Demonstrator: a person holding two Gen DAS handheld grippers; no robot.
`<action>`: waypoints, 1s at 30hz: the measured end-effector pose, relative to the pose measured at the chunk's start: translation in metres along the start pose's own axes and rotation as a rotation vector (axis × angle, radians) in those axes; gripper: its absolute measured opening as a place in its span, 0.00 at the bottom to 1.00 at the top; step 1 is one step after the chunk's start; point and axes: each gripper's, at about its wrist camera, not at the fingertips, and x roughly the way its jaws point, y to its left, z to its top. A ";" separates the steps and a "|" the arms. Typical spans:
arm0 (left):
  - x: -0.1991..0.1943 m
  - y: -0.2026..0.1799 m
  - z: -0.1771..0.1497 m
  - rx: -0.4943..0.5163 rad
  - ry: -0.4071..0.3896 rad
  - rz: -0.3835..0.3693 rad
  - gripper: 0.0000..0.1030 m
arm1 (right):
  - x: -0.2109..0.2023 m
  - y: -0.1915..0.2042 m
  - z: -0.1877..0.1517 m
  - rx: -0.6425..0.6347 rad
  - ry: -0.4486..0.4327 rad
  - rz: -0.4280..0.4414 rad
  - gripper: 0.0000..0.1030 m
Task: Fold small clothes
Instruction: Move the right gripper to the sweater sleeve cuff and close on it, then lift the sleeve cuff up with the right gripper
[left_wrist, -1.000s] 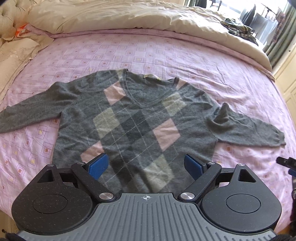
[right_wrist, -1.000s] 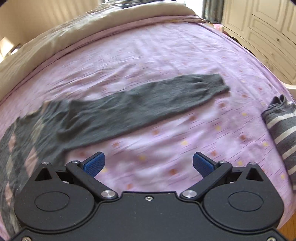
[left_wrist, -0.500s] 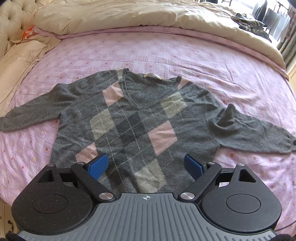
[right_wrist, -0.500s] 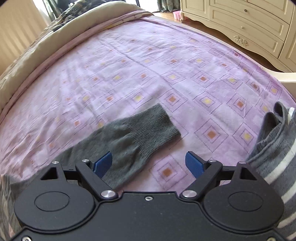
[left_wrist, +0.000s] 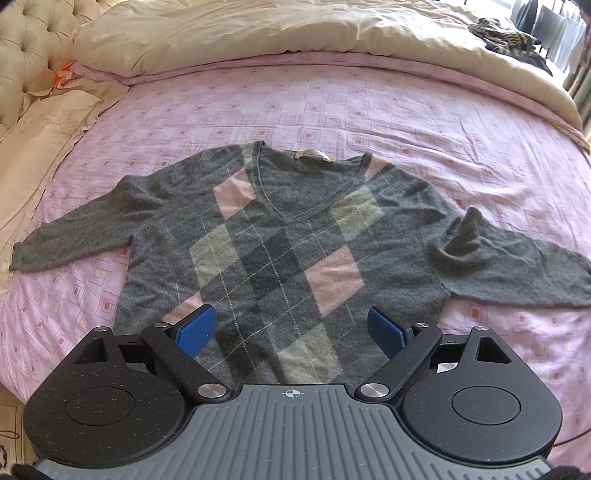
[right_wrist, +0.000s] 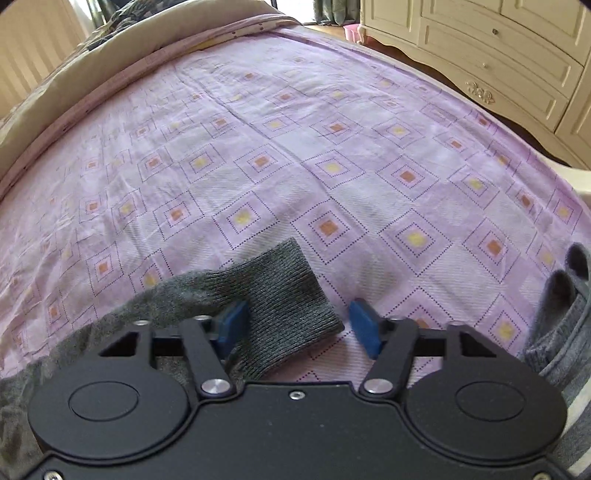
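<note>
Moved in since half a second ago: right gripper now straddling sleeve cuff, jaws narrowed but not closed, cuff lying between blue pads, nothing clamped. Pulled back a bit on the left side, more of the bed in frame. Purple patterned bedsheet across the bed, cream duvet bunched at far edge. Grey argyle sweater flat, front up, sleeves spread. Left gripper wide open over the hem, empty. Striped grey garment at right edge.
</note>
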 end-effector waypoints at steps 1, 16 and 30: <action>0.002 -0.002 0.000 0.008 0.003 -0.001 0.87 | -0.004 0.000 0.000 -0.013 0.000 0.026 0.24; 0.006 -0.030 -0.010 0.123 -0.012 -0.066 0.86 | -0.144 -0.052 -0.058 0.097 -0.060 0.212 0.11; 0.001 -0.027 -0.017 0.124 -0.007 -0.015 0.86 | -0.049 -0.030 -0.034 0.157 -0.023 0.292 0.67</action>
